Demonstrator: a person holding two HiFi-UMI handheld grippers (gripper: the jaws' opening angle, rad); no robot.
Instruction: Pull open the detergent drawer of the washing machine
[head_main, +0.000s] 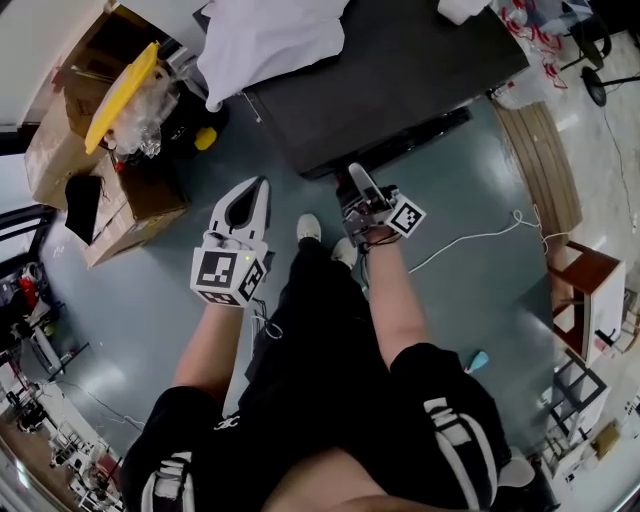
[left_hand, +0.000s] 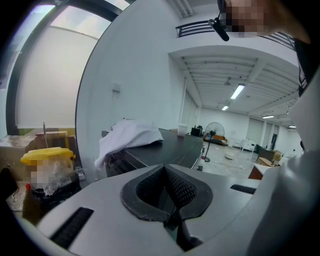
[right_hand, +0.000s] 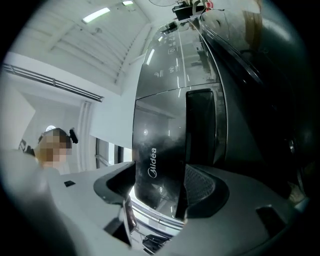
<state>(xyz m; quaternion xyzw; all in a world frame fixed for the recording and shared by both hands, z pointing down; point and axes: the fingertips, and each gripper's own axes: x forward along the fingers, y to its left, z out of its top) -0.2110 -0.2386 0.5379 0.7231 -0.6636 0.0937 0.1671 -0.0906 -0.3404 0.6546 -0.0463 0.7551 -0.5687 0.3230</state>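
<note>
The drawer (right_hand: 160, 150), a glossy dark panel with a logo, is at the left end of the washer's (head_main: 400, 70) near front edge. It stands between the pads of the right gripper (right_hand: 160, 191), which pinch it from both sides. I cannot tell whether it has slid out at all.

The grasp looks made, so the pull is the step in hand. Next comes a straight draw toward the person, level with the drawer's track, keeping the pinch firm so the slick front does not slip.

The left gripper (head_main: 245, 215) hangs left of the washer, its jaws pressed together on nothing. A white cloth (head_main: 270, 40) lies on the washer's far-left top.
</note>
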